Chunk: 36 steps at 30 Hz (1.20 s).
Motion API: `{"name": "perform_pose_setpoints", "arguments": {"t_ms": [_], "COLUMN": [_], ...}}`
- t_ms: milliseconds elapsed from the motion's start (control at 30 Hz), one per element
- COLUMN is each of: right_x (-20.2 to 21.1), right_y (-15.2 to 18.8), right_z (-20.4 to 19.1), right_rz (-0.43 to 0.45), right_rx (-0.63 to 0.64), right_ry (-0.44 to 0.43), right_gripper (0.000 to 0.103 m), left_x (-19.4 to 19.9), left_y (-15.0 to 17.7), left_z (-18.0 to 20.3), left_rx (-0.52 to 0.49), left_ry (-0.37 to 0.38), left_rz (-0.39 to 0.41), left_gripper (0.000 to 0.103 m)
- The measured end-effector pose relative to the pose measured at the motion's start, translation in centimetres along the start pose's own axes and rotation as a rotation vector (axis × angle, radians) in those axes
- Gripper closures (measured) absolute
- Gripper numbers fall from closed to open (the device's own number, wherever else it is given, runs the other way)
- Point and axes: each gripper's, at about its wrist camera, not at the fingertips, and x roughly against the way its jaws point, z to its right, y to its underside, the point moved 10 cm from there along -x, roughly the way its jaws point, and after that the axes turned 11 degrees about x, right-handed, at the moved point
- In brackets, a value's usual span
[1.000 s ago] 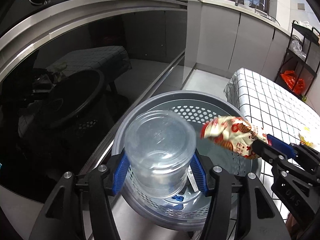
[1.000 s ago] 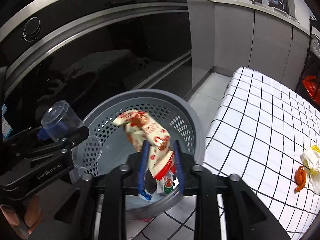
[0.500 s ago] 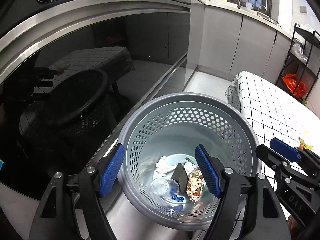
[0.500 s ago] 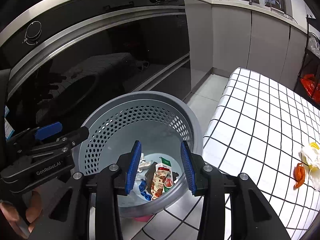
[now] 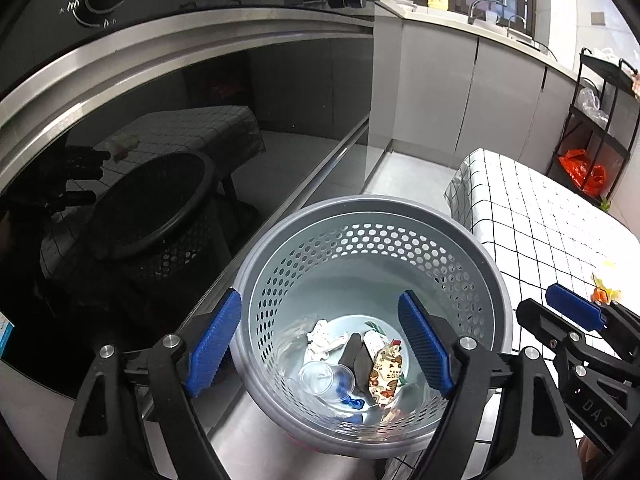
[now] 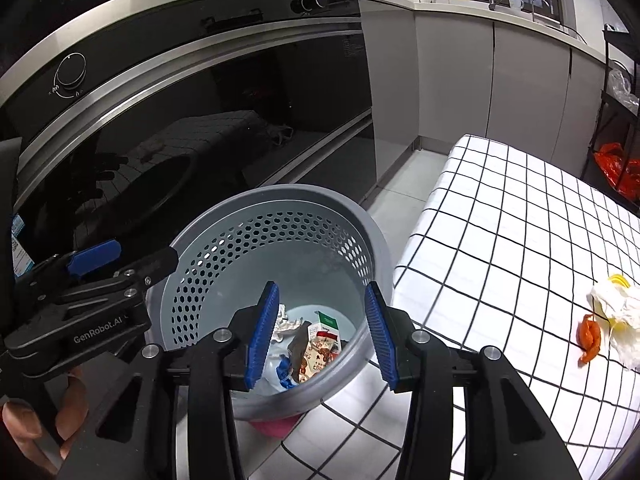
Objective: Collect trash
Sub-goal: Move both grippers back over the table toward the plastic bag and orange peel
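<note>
The left tongs hung over the grey perforated waste basket, pointing down into it, and their jaws were opening with nothing between the blue pads. The right tongs stood over the same basket from the worktop side; their jaws were likewise opening, the gap narrower than the left pair's, and empty.

Trash lay on the basket floor. A clear plastic cup lay on its side next to a small blue item. A printed snack wrapper lay beside a dark flat piece, with crumpled white paper behind them. In the right wrist view the wrapper and the crumpled paper showed between the pads (both well below the pads, not touched by them).

The basket stood on the floor, between a dark glass-fronted oven and the worktop, which bore a white cloth with a black grid. Two items remained on that cloth, well apart from the basket: a crumpled white wad with a yellow bit and, just beside it, an orange scrap.

A hand gripped the handle of the left tongs at the lower left of the right wrist view.
</note>
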Motion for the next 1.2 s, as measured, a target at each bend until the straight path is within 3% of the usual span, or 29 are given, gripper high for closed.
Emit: {"name": "perform_pose_setpoints", "arguments": {"t_ms": [300,667,900,1200], "right_x": [2.3,6.4,10.5,17.3], "right_y": [2.0,6.8,10.4,13.8], "right_z": [1.2,4.5,9.3,18.1], "right_rz": [0.007,-0.001,0.002,0.033], "right_rx": [-0.030,-0.066,-0.129,-0.244], "right_ry": [0.019,0.073,0.149,0.274], "right_gripper": [0.049,0.045,0.045,0.044], "left_x": [1.3,3.0,4.0,6.3], "left_y": [0.2,1.5,3.5,6.8], "left_z": [1.1,4.2,7.4,14.5], "left_rx": [-0.021,-0.081,-0.133,-0.250], "left_ry": [0.011,0.052,0.105,0.196], "left_rz": [0.034,0.048,0.024,0.020], "left_gripper": [0.020,0.018,0.018,0.018]}}
